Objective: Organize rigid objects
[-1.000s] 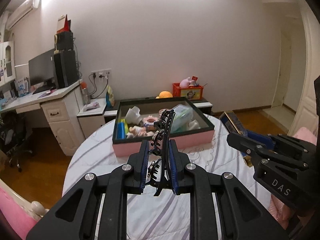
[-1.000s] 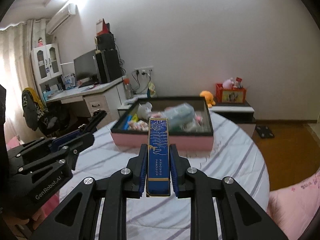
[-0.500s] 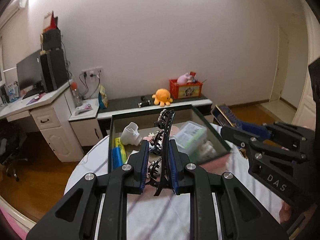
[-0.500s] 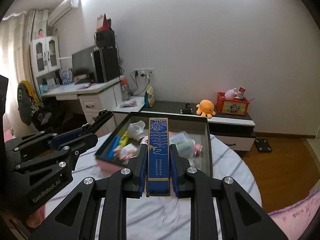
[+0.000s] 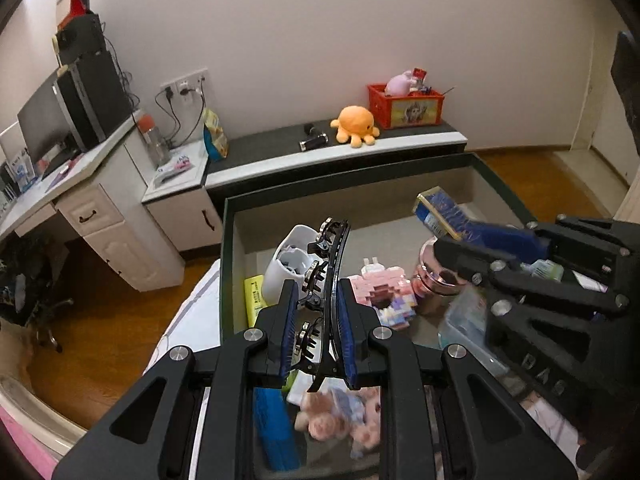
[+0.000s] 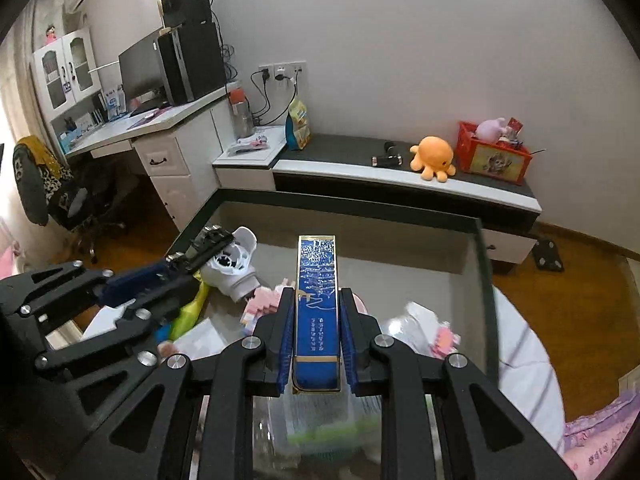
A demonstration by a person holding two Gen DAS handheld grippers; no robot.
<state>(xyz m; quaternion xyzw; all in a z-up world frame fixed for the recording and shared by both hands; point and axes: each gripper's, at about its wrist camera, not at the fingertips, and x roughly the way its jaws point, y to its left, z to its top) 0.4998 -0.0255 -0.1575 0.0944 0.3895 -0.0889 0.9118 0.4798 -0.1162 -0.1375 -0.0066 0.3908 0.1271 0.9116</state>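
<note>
Both tongs are loaded and hang over the box, a wide dark-rimmed tray on the striped round table. Left tongs are clamped narrow on a black hair clip, teeth facing left, clip standing up betw. the blue pads. Right tongs are pinched on a slim blue case w/ gold trim, its long axis pointing fwd, far end over the bare grey floor of the box. The step looks like a drop-off into the box, so aim matters. Box is crowded on the near and left side: white cup, pink block toy, plush doll, yellow and blue items along the left wall, clear plastic pack at right. Best free spot seems the far strip by the back wall. Advice: lower each load close to the floor before letting go; don't release from height, since a rigid case could bounce or tip the cup. Lay the case flat, parallel to a wall. Set the clip on its side in a gap, not atop the plush. Keep the two tongs apart, as they sit near each other. Open slowly, then lift straight out.
</note>
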